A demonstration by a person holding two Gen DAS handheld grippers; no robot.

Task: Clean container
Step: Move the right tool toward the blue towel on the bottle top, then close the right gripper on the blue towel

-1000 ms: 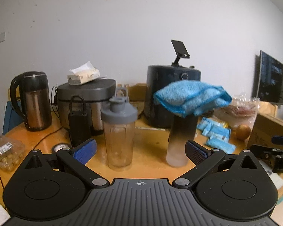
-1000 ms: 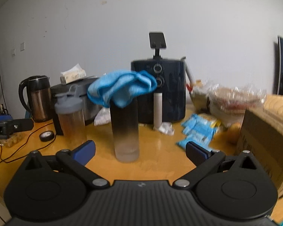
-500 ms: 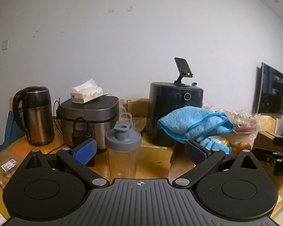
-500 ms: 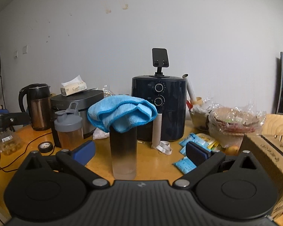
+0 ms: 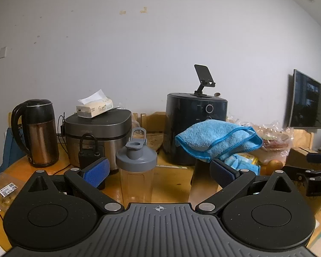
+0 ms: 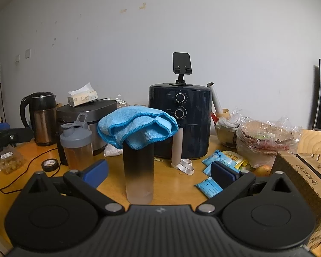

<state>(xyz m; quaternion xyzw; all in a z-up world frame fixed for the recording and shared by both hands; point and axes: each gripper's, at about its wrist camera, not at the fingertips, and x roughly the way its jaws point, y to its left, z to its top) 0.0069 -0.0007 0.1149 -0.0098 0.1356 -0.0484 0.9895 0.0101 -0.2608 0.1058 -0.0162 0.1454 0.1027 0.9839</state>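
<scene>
**Cluttered tabletop, cloth draped over the tall bottle**

A pale wall backs a wooden tabletop (image 6: 171, 184) crowded with kitchen things. The right gripper (image 6: 159, 170) holds its jaws wide apart, empty, and between them, a little ahead, stands the tall frosted bottle (image 6: 139, 171), dark at the top and fading to clear at the base. A blue cloth (image 6: 137, 125) lies folded over its mouth, hanging down on both sides. Beyond the left jaw is a shaker bottle (image 6: 77, 145) with a grey lid; a roll of black tape (image 6: 50, 164) lies flat further left. Behind the tall bottle is a dark air fryer (image 6: 179, 120) with a phone stand on top. Blue packets (image 6: 211, 185) lie around the right jaw.

The left gripper (image 5: 159, 169) also has its jaws spread, gripping nothing. In its view the shaker bottle stands upright between the jaws, nearer the left one, while the cloth-topped bottle sits just behind the right jaw, partly hidden by it. Past the left jaw are a rice cooker (image 5: 98, 135) carrying a tissue pack, and a kettle (image 5: 37, 130).
</scene>
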